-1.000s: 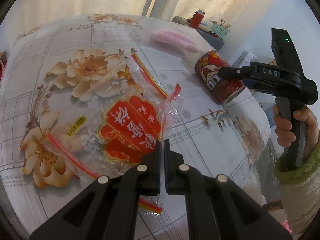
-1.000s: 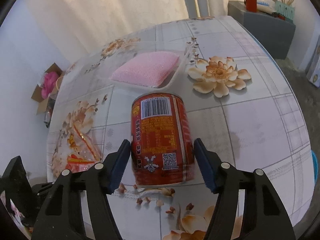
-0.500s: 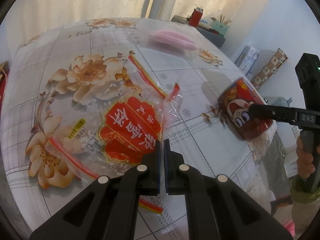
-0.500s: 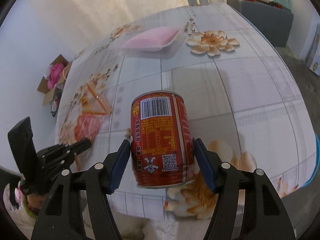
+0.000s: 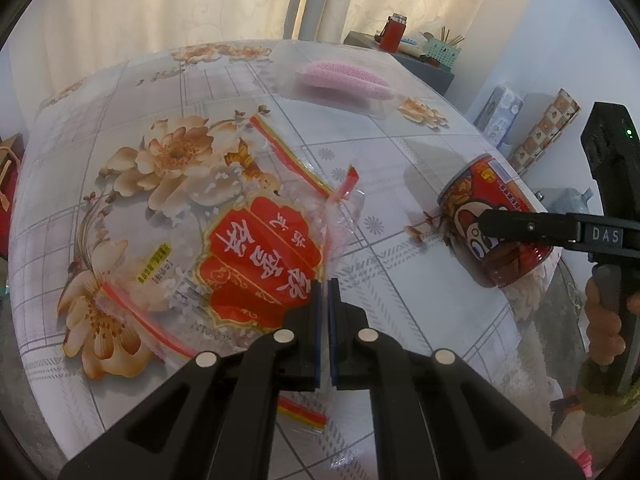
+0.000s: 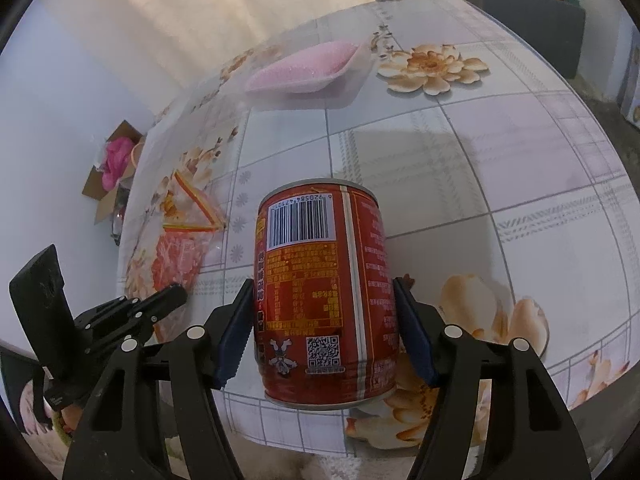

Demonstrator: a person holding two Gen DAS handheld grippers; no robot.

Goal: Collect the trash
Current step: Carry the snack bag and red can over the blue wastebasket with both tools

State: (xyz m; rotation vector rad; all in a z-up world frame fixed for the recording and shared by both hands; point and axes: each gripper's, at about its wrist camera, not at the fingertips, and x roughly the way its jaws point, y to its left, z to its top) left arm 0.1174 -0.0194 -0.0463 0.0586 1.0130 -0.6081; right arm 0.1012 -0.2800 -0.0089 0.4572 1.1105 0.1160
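Note:
A clear plastic bag with a red label (image 5: 260, 256) lies on the flowered tablecloth; it also shows in the right wrist view (image 6: 180, 256). My left gripper (image 5: 325, 292) is shut on the bag's near edge. My right gripper (image 6: 324, 320) is shut on a red drink can (image 6: 324, 300) and holds it above the table's near edge. The can also shows at the right of the left wrist view (image 5: 496, 228). A clear tray with a pink sponge (image 5: 344, 78) sits at the far side of the table, also seen in the right wrist view (image 6: 308, 66).
The round table (image 5: 132, 92) has a flowered cloth. A cardboard box with pink stuff (image 6: 116, 164) stands on the floor to the left. A grey side table with a red flask (image 5: 392, 34) stands behind, and boxes (image 5: 500, 110) sit by the wall.
My right gripper has lifted the can off the table and pulled it back towards the table's edge. My left gripper has stayed shut on the bag.

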